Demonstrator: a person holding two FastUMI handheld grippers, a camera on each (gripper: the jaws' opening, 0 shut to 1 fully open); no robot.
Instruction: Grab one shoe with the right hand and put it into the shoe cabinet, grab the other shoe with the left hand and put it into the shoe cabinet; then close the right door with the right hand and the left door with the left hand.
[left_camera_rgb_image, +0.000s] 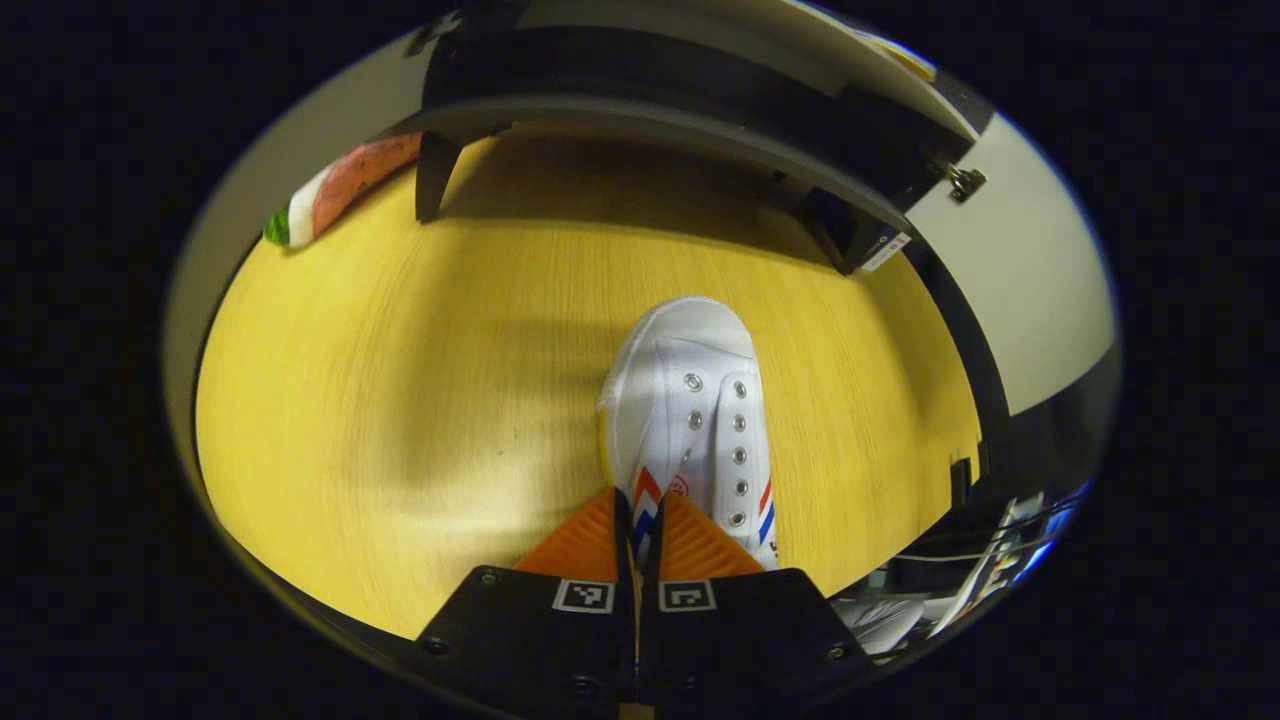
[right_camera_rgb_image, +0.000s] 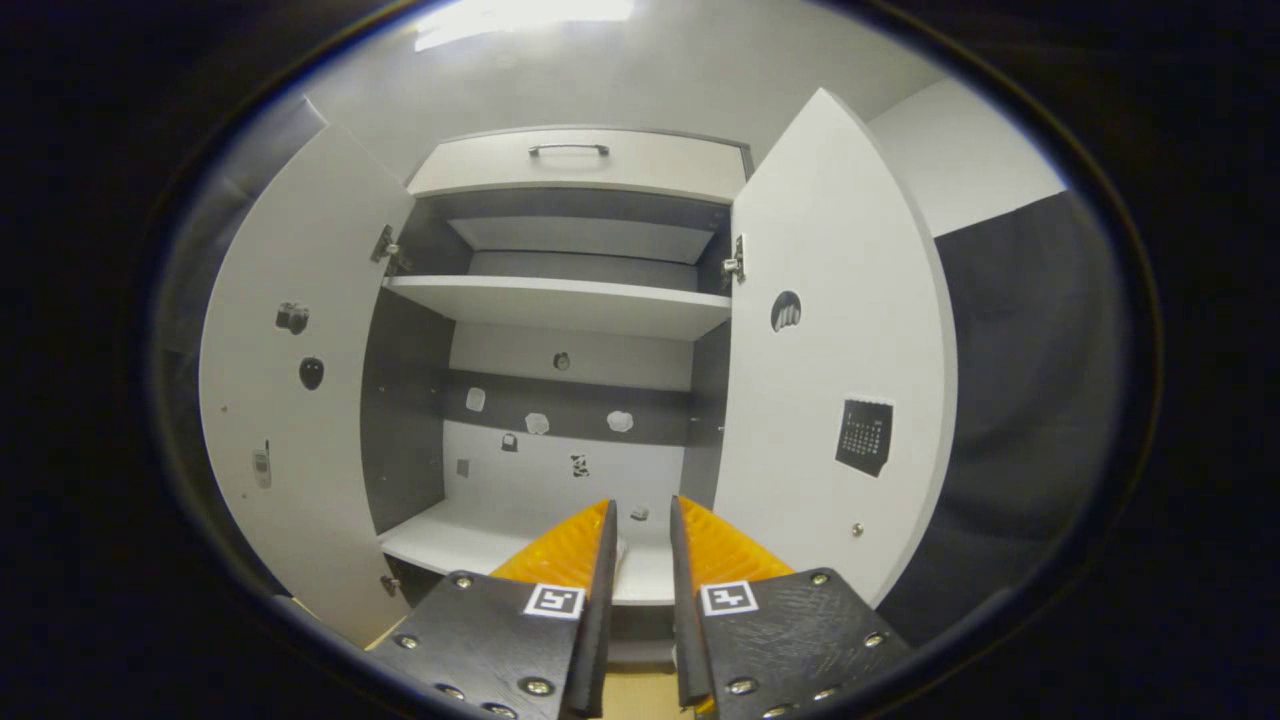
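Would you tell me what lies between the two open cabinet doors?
In the right gripper view, the cabinet's open interior: an upper shelf and lower shelf.

A yellow wood-grain floor (left_camera_rgb_image: 420, 380) lies under dim light, with a pale wall (right_camera_rgb_image: 700, 70) brightly lit overhead.

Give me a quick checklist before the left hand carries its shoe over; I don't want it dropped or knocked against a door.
1. Left tongs shut on the white shoe's heel end: ok.
2. Shoe lifted off the yellow floor: cannot tell.
3. Cabinet's left door open: ok.
4. Right door open: ok.
5. Room on the bottom shelf: ok on the near left; the rest is hidden behind the right tongs.
6. Right tongs empty: ok.
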